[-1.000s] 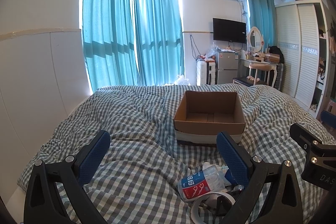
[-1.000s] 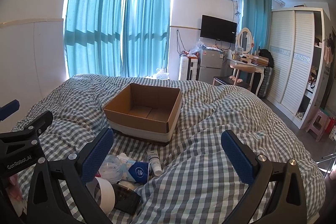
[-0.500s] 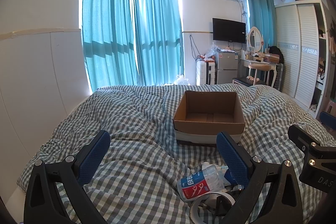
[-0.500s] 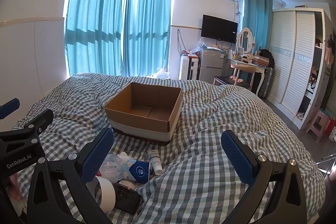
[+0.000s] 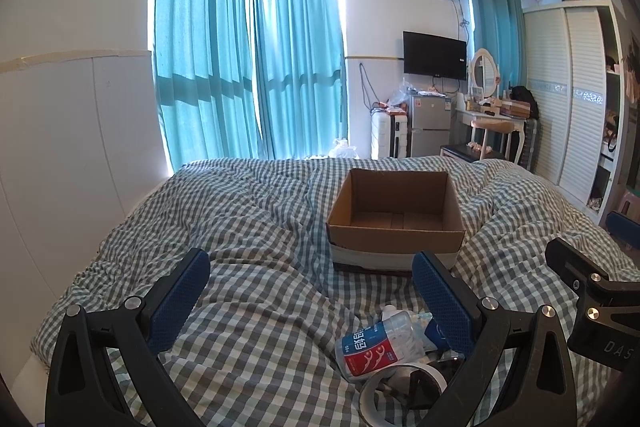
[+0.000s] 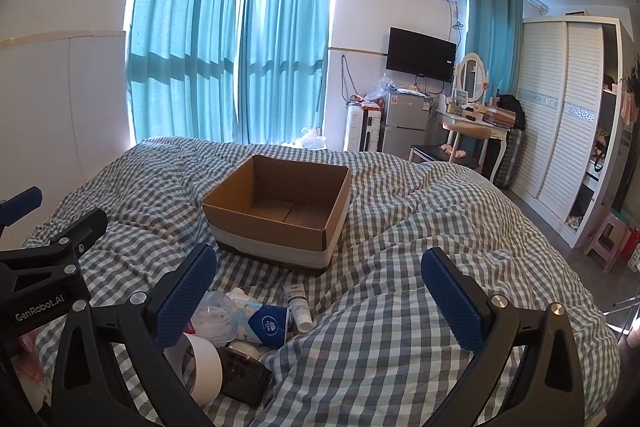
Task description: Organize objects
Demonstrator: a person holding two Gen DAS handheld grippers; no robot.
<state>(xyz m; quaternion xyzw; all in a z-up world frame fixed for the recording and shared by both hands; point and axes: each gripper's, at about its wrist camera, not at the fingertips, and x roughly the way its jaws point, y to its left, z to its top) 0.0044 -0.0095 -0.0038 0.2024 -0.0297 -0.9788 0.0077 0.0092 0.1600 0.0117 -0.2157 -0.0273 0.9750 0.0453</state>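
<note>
While spread, right claw (image 6: 318, 291) above tube (image 6: 298, 307), left of centre.

Open brown cardboard box (image 6: 280, 211) on the checked-quilt bed (image 6: 400, 307), small clutter pile with white tube (image 6: 298, 307) before it, teal curtains (image 6: 232, 47) behind

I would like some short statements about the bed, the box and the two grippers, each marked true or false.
1. The cardboard box is empty. True.
2. The left gripper is shut on the bottle. False: its jaws stand wide open and hold nothing; the plastic bottle lies on the checked blanket.
3. The small white tube lies inside the box. False: it lies on the blanket, in front of the box.
4. The right gripper is open and holds nothing. True.
5. The roll of white tape lies among the loose items near the grippers. True.
</note>
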